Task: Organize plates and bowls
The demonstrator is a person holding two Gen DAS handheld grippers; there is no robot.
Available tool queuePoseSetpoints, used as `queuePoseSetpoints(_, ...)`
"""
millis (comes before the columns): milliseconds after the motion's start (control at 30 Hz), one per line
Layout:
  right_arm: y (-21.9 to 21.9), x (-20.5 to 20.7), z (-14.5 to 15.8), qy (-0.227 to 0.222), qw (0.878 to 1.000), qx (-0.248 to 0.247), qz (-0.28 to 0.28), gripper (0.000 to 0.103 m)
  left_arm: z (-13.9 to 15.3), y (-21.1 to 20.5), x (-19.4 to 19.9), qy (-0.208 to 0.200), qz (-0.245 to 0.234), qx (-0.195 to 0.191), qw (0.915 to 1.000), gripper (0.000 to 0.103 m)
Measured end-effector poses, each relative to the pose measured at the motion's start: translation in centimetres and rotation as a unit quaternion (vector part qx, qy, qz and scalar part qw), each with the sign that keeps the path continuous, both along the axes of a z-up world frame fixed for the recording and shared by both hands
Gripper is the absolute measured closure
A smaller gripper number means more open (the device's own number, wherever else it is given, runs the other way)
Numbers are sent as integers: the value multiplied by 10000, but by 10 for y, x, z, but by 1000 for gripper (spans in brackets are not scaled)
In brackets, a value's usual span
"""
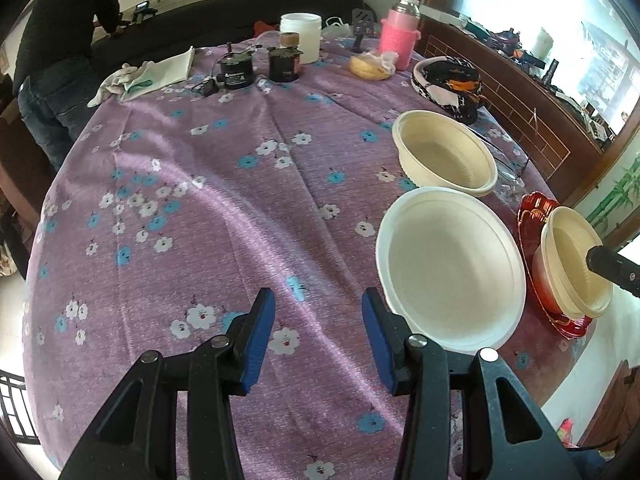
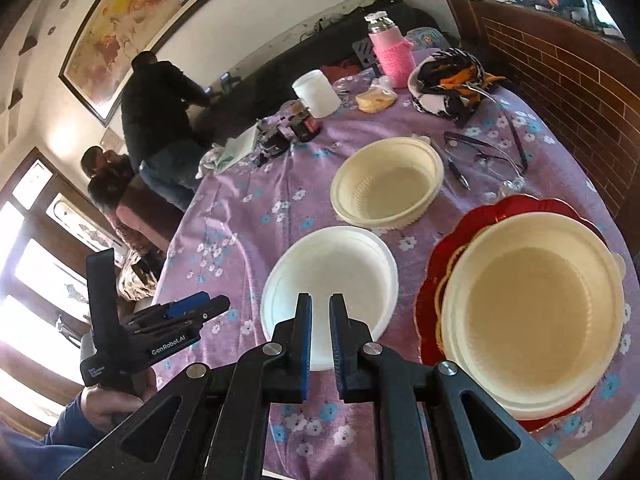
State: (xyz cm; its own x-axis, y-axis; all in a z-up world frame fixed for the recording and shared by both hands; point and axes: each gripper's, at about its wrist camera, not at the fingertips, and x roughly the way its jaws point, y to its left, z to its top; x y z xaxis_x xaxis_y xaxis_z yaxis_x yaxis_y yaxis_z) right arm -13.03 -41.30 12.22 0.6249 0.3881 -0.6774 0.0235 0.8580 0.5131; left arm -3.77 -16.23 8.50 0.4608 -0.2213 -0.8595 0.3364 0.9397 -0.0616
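On the purple floral tablecloth (image 1: 208, 216), a matte white plate (image 2: 330, 280) lies beside 2 ribbed cream bowls: a far bowl (image 2: 386, 182), a near bowl (image 2: 532, 316) on a scalloped red plate (image 2: 516, 210). Left gripper (image 1: 318, 312) gapes empty; right gripper (image 2: 320, 312), nearly closed, grasps nothing.

A table covered with a purple flowered cloth (image 1: 208, 216) carried everything. Toward its near right side lay a white plate (image 1: 450, 268), a stack of cream bowls (image 1: 446, 152) beyond it, and a red plate (image 2: 516, 216) with a cream bowl (image 2: 536, 316) resting in it, while a pair of glasses (image 2: 486, 152) and a pen (image 2: 458, 172) lay beside the stacked bowls. At the far end stood a white tub (image 1: 301, 38), a pink-sleeved bottle (image 1: 400, 34), two dark jars (image 1: 260, 66), a folded patterned scarf (image 1: 448, 80), some bread (image 1: 370, 66) and a white cloth (image 1: 148, 76).
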Motion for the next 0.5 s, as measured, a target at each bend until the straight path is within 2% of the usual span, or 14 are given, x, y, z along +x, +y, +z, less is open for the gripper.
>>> queuePoseSetpoints(233,-9,1,-10,390,9992,-82,-26,88,-2,-14,7,108,-174,-23,9998,54)
queuePoseSetpoints(333,-11,3,-16,542,9985,-66,23,88,-6,-19,14,238,-232,-103,9994,53)
queuePoseSetpoints(500,-10,7,-24,761,9970,-118,72,82,-19,-31,28,456,-347,-21,9984,48)
